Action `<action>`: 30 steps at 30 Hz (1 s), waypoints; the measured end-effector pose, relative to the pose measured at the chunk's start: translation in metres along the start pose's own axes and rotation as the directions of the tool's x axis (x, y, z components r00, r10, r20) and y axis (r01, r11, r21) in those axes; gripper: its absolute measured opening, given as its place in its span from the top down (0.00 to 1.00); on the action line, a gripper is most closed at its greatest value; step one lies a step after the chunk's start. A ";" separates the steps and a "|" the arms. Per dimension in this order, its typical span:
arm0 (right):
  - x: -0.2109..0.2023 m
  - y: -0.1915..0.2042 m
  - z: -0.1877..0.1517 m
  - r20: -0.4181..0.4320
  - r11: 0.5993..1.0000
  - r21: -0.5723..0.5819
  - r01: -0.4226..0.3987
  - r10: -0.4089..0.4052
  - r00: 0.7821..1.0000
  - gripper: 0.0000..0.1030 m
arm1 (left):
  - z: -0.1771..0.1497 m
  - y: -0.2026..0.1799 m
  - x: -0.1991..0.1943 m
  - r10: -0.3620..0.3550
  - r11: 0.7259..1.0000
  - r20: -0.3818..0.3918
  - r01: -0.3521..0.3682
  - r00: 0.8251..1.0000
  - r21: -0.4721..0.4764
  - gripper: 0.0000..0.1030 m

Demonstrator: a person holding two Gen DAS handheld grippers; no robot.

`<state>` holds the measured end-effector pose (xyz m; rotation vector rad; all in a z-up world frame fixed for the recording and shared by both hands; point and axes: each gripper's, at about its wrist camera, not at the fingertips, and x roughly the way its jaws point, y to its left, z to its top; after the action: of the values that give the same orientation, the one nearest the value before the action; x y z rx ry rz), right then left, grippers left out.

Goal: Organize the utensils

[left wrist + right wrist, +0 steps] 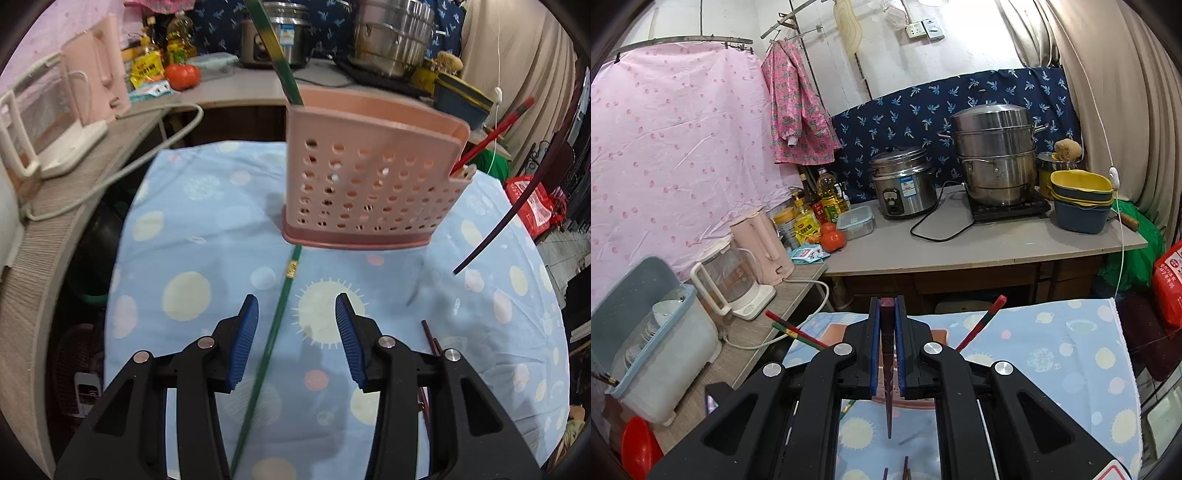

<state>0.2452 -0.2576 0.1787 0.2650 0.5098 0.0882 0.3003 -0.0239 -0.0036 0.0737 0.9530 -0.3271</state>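
Chopsticks lie and stand around the pink holder (369,177), a plastic caddy with a grid of round holes, a darker solid base and a lower side pocket at its right end. It stands on the surface (207,229), which is draped in a soft pale-blue cloth printed with suns and dots. A green chopstick (271,345), thin and straight with a yellow band, lies flat on the cloth, running from the holder's base toward the left tongs (295,310). Those tongs hover half open with the stick between their ribbed blue pads (243,343), neither pad touching it. Another green stick (280,55) stands tilted in the holder's left end, and a red one (491,136) leans out of the side pocket. Two dark reddish sticks (430,336) lie right of the left tongs, partly hidden by them. The right tongs (887,306) are clamped narrow on a dark brown chopstick (888,398) that tapers to a point hanging above the cloth in front of the holder. Left of the holder a wood-grain ledge carries a clear kettle (48,122) and its loose cord (147,147). Behind it, across a dark gap, steel pots (391,33) crowd a counter. Bare cloth lies open in front of the holder and to its left.
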 end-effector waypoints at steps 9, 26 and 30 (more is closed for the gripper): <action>0.021 -0.006 0.002 -0.038 1.000 -0.010 0.006 -0.006 0.999 0.93 | 0.010 -0.003 0.065 -0.025 1.000 -0.077 0.023 0.997 -0.015 0.64; 0.028 -0.004 -0.017 -0.092 1.000 -0.014 0.001 -0.003 0.996 0.93 | 0.013 -0.014 0.071 -0.076 0.997 -0.081 0.076 0.994 -0.011 0.99; 0.022 -0.004 -0.021 -0.089 1.000 -0.011 0.000 -0.001 0.996 0.93 | 0.010 -0.005 0.061 -0.081 0.996 -0.068 0.079 0.994 -0.032 0.98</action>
<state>0.2543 -0.2531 0.1495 0.2508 0.5975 0.1031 0.3391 -0.0456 -0.0462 0.0200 1.0304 -0.3860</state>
